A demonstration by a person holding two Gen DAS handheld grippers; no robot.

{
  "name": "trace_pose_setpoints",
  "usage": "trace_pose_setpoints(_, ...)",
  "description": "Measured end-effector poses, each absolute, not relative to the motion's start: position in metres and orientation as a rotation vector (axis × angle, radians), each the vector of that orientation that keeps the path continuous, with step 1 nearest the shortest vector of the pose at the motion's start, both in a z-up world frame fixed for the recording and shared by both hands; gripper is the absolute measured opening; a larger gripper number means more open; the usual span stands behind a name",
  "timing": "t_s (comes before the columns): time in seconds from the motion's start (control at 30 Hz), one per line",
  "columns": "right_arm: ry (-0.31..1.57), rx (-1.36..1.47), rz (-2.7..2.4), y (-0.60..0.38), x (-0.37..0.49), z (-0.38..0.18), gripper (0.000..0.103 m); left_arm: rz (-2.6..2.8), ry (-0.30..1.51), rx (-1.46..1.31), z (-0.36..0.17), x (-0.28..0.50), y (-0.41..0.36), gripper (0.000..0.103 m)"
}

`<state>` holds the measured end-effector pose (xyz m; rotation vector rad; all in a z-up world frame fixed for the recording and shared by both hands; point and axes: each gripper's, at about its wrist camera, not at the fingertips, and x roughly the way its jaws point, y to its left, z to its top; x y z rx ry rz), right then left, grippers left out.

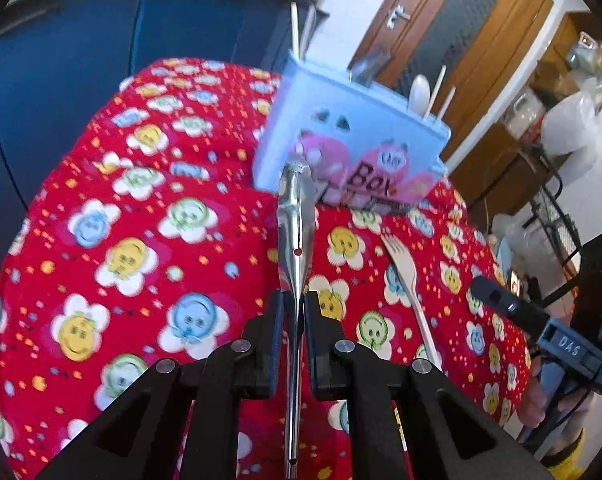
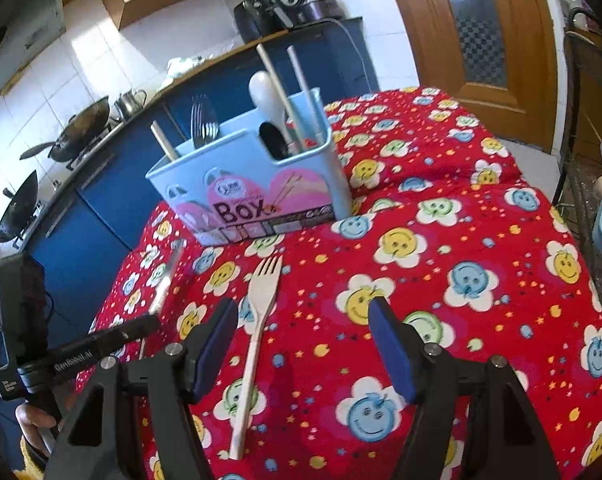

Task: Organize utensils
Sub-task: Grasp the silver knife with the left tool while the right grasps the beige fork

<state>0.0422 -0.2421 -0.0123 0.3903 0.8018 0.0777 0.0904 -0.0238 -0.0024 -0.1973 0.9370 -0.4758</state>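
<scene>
Your left gripper (image 1: pixel 293 304) is clamped nearly shut on the slim neck of one shiny metal utensil (image 1: pixel 297 216), seen edge-on, held above the red smiley-flower tablecloth (image 1: pixel 113 240) just short of the pale blue plastic utensil box (image 1: pixel 365 132). Your right gripper (image 2: pixel 303 344) stands wide open and empty, with one flat wooden fork (image 2: pixel 261 300) lying on the cloth between its blue pads. The rectangular box at the far side holds one white spoon (image 2: pixel 261 90), one steel fork (image 2: pixel 203 120) and three pale sticks.

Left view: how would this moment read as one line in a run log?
left gripper: shut on metal utensil | right gripper: open, empty | wooden fork: on cloth | box: upright
</scene>
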Motion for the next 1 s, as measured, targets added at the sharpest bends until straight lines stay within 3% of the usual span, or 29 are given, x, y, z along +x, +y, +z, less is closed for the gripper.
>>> trace_pose_setpoints(0.27,0.93,0.36,0.111,-0.221,0.057,-0.018,0.07,-0.481,0.842,-0.201,0.01,0.086,-0.013,0.01)
trace_pose_setpoints(1.0,1.174,0.288,0.122,-0.204,0.1,-0.031,0.045,-0.472,0.73,-0.248,0.02,0.084,0.004,0.01)
